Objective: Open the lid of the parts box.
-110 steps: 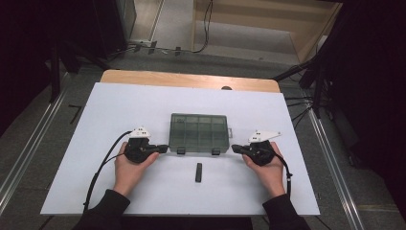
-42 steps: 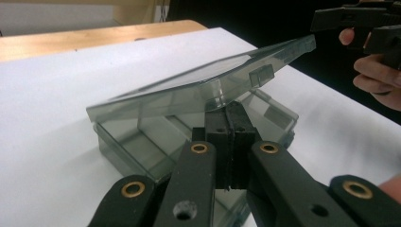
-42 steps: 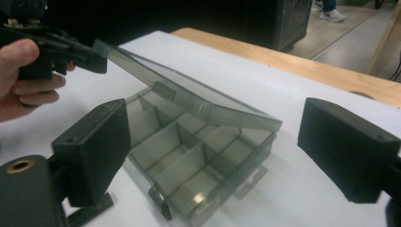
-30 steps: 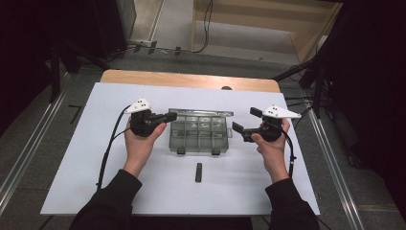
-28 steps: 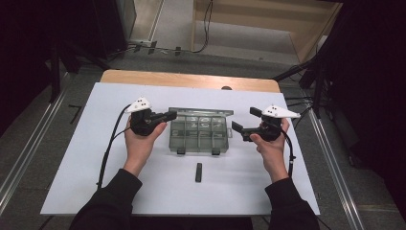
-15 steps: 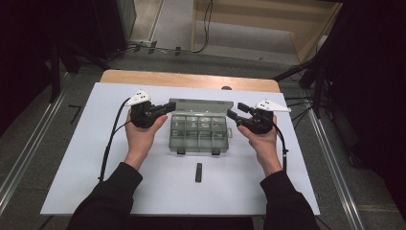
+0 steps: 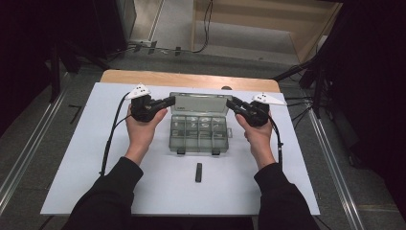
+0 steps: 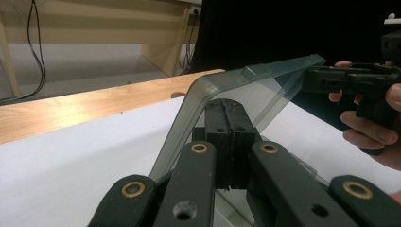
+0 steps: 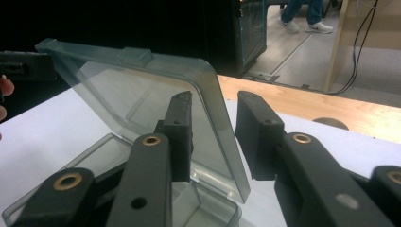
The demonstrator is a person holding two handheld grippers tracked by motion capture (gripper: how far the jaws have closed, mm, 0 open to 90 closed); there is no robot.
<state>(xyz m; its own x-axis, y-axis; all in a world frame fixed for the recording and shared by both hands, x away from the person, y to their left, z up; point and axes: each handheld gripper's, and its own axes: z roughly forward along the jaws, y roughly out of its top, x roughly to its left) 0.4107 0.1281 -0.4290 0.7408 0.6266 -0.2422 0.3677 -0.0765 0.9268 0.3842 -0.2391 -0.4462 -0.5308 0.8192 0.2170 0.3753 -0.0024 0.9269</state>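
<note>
A clear grey compartment box point(image 7: 198, 136) sits mid-table with its lid point(image 7: 200, 101) tilted up at the back. My left gripper point(image 7: 170, 100) is shut, and its closed jaws rest against the lid point(image 8: 265, 90) near the left corner, seen through the pane. My right gripper point(image 7: 230, 102) has just been closing. The lid's right edge point(image 9: 123, 90) stands between its jaws point(image 9: 215, 104), one finger point(image 9: 179, 123) behind the pane and the other outside with a gap, so it is open. Across the lid, each gripper view shows the other gripper point(image 8: 331, 78) point(image 9: 23, 64).
A small black bar point(image 7: 198, 172) lies on the white sheet point(image 7: 86, 158) in front of the box. The wooden table edge point(image 7: 143, 76) runs behind the lid. Cables trail from both grippers. Dark floor and rails flank the table.
The lid has swung up further. Both hands moved toward the back of the box, and the right gripper came in to the lid's right edge with its jaws narrowing.
</note>
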